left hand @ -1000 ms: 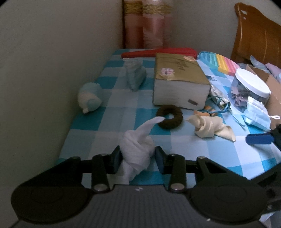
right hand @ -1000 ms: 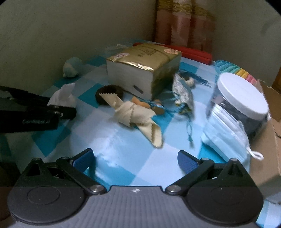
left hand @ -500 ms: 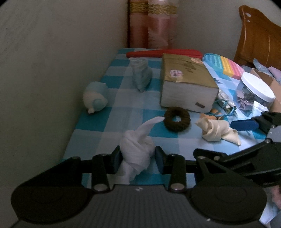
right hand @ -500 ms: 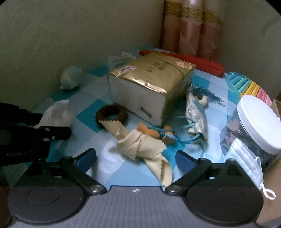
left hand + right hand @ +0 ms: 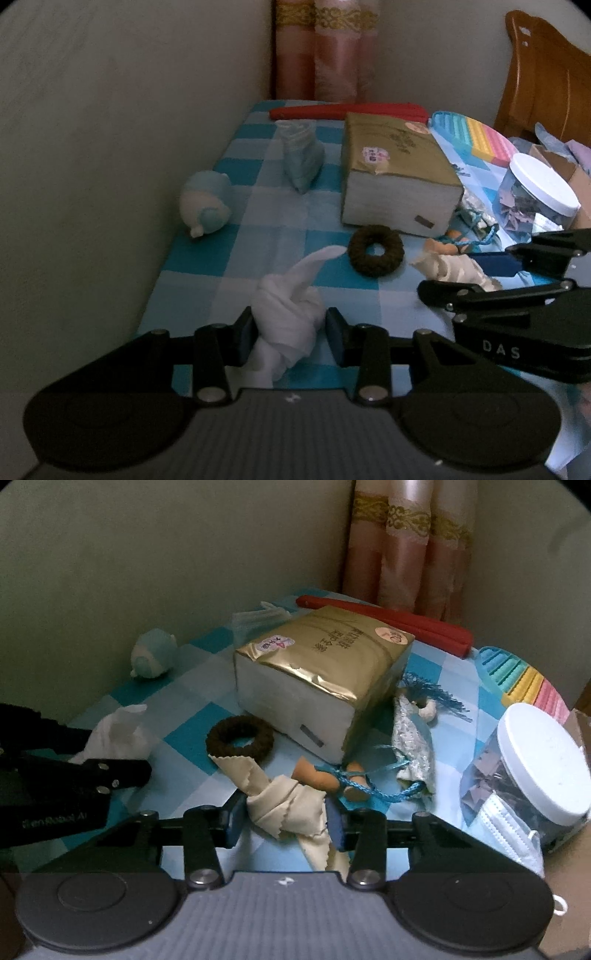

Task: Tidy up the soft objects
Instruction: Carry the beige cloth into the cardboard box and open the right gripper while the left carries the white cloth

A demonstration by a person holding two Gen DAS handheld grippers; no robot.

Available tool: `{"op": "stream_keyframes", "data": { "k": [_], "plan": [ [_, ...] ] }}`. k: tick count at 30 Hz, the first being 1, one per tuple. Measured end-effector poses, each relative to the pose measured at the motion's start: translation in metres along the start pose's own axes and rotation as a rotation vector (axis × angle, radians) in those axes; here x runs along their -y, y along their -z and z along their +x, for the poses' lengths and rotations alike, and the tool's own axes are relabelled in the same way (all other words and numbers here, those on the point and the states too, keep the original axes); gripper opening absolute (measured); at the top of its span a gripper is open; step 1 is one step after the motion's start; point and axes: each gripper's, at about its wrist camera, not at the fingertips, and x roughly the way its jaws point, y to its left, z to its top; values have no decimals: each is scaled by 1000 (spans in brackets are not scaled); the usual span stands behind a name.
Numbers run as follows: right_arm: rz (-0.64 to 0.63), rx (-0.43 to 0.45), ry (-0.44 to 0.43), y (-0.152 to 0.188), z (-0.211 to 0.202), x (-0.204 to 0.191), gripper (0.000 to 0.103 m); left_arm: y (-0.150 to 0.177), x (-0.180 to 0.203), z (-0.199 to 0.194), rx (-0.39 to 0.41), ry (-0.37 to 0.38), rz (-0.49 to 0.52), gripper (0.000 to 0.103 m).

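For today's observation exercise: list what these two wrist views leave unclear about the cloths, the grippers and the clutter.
- Left wrist view: the lower end of the white cloth is hidden behind the left gripper body.
- Right wrist view: the right gripper jaws have just been closing around the cream cloth; its tail is hidden behind the gripper body.
- Right wrist view: the jar contents are too dark to identify.
- Gold pack: label print is too small to read.

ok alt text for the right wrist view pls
The right gripper has just closed around a knotted cream cloth on a blue checked tablecloth. Behind it lie a brown ring and a gold tissue pack; the left gripper, holding a white cloth, enters at left.
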Motion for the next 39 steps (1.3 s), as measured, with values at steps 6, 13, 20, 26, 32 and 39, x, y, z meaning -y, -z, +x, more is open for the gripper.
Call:
{"op": "stream_keyframes", "data": {
  "k": [6, 13, 20, 26, 32, 39],
  "plan": [
    [17, 14, -5, 6, -24, 2, 49, -1, 2, -11, -6, 1, 20, 39],
    [30, 42, -8, 22, -73, 8, 49, 0, 13, -39, -10, 37, 67, 39],
    [78, 79, 30, 44, -126, 40, 49, 4, 32, -69, 3, 68, 139, 39],
    [105, 114, 99, 56, -158, 80, 49, 2, 52, -86, 10, 100, 178, 39],
    [129, 148, 200, 56, -171, 130, 49, -6, 81, -94, 30, 133, 207, 39],
    [188, 129, 229, 55, -150, 175, 50, -20, 118, -82, 31, 148, 260, 39]
  ]
}}
